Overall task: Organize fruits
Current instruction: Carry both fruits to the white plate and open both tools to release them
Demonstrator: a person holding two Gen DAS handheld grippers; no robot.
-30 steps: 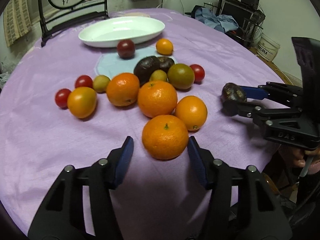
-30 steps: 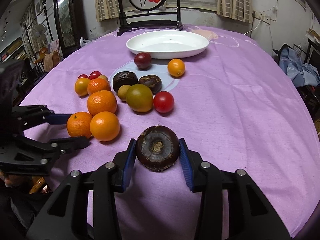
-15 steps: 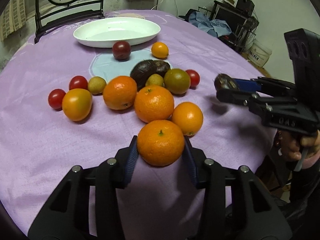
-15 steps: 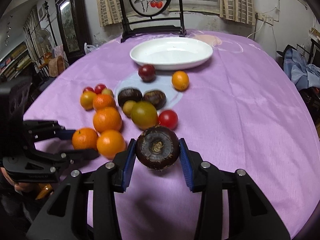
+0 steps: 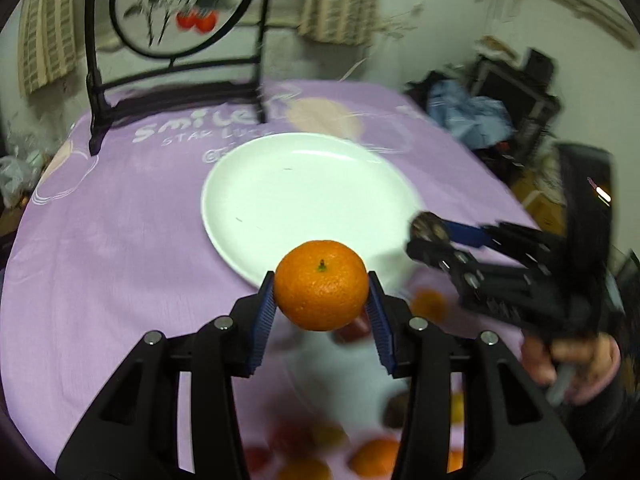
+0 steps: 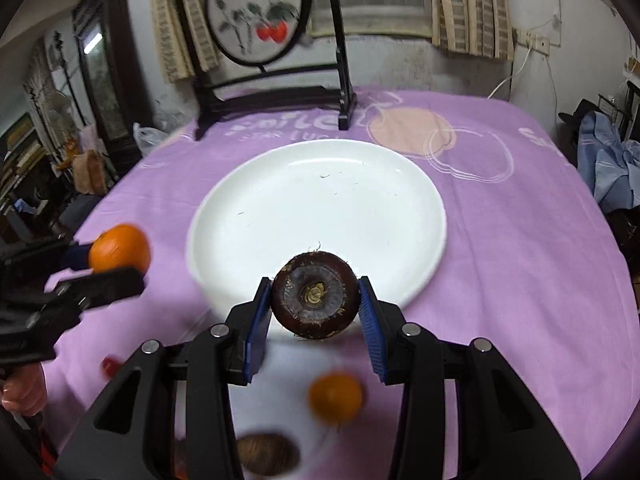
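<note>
A bright orange mandarin [image 5: 321, 296] sits between blue-padded black tool fingers [image 5: 264, 320], a dark brown fruit [image 6: 315, 295] likewise, before a plain white plate [image 5: 280, 200] on purple white-lettered tabletop cloth [image 5: 100, 240].

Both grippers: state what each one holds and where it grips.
Left gripper clamps the orange by its opposite sides, stem up. Right gripper clamps the dark brown fruit by its sides.

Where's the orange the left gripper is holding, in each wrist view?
Left wrist: orange at centre, between the left gripper pads, before the plate's near rim.
Right wrist: same orange at the left edge, left of the plate.
Shared landmark: white plate.
</note>
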